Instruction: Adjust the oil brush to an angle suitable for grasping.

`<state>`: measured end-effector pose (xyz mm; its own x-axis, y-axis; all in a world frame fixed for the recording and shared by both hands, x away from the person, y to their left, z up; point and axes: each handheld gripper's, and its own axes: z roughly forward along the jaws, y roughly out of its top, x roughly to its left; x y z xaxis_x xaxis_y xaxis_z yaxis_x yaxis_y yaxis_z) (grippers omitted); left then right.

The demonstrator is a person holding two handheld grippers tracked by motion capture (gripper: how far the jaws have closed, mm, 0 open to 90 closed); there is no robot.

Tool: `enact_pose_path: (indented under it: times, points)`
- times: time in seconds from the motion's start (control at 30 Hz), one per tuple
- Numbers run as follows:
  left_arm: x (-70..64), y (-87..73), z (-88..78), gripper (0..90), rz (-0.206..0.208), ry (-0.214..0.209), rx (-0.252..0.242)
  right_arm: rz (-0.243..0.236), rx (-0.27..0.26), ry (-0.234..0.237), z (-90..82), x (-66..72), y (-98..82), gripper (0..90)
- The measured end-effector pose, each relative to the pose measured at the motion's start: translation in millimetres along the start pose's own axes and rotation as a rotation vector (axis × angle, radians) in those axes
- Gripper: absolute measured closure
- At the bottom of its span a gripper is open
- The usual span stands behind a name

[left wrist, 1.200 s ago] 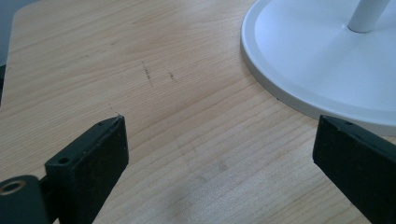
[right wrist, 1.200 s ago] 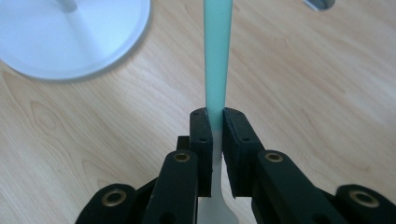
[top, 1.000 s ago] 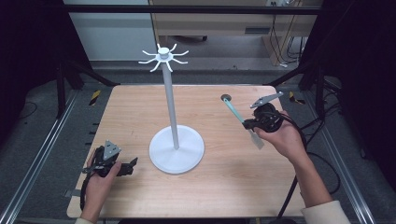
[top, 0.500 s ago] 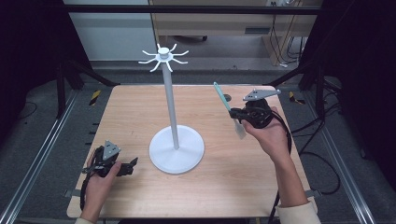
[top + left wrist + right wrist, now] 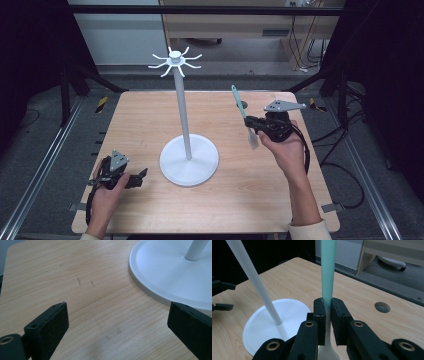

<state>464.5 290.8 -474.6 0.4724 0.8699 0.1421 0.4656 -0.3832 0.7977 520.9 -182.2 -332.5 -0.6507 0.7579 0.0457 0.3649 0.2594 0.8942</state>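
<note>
We see the right gripper clenched on a green-handled spatula, lifted off the worktop. Left gripper rests released beside the white stand.

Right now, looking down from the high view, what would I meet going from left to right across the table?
Left tongs in a hand, open → white stand's round base with its pole → green-handled utensil → right tongs, shut on that utensil, held by the other hand.
</note>
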Motion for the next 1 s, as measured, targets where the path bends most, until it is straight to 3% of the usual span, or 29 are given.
enact_pose_path:
  times: [0.63, 1.0]
  points:
    - [0.7, 0.6, -0.4, 3.1, 0.002, 0.005, -0.002, -0.020, -0.178, 0.006, -14.8, 33.5, 14.7, 82.6]
    - [0.5, 0.9, -0.4, 3.1, 0.005, 0.003, 0.000, -0.048, -0.230, 0.028, -19.5, 54.6, 24.3, 82.6]
